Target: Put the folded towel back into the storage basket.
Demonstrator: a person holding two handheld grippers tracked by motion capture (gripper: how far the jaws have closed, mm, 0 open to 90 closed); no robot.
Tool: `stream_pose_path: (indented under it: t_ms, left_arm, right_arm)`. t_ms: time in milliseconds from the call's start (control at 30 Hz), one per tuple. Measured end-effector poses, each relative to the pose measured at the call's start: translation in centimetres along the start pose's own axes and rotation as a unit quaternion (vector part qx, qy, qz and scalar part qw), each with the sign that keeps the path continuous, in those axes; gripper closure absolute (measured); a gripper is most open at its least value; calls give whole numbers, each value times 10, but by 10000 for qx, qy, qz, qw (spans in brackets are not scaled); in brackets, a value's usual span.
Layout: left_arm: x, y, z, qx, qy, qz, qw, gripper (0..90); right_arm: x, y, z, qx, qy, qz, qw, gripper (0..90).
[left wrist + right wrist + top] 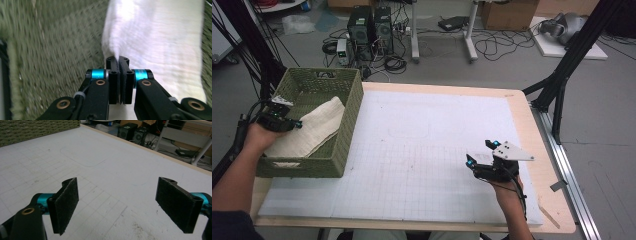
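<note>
Step in hand: grasp on the white towel point(160, 37) made; lifting it out of the green woven basket point(347, 125) looks like the job, not yet begun.
Left gripper point(287, 121): jaws pinched together on a raised fold of the towel's edge, cloth nipped between the pads (seen best in the left gripper view).
Towel: lying slantwise inside the basket, one end up against the far right wall, the other toward the near left corner.
Basket: on the tabletop's point(437, 140) left end, overhanging the white grid mat a little, as far as I can tell.
Right gripper point(484, 157): jaws spread wide, nothing between them, resting low over the mat, well apart from the basket.
Next move: draw the fold upward and clear of the rim; thin pinch may slip, so lift slowly.
</note>
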State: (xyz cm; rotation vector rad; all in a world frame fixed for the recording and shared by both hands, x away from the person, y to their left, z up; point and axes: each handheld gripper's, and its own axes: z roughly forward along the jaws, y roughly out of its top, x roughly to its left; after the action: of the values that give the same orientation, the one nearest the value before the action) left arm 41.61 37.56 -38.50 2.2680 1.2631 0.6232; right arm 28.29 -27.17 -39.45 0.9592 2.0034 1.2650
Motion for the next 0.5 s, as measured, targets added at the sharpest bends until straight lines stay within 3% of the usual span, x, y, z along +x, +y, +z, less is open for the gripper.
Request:
stream_pose_path:
  t_ms: [100,267,400,500]
  left_arm:
    - [-12,3,-2,-36,-128,309,9994,868]
    - [-27,7,-7,-75,-261,462,9986,868]
    - [-40,7,-6,106,-452,603,9971,869]
    - [-48,6,-3,251,-652,750,9947,869]
  right_arm:
    - [1,1,0,-6,14,-19,10000,181]
    - [4,3,2,-2,28,-37,10000,181]
    - [5,4,2,-37,38,-42,10000,181]
    - [5,5,3,-45,54,-43,10000,181]
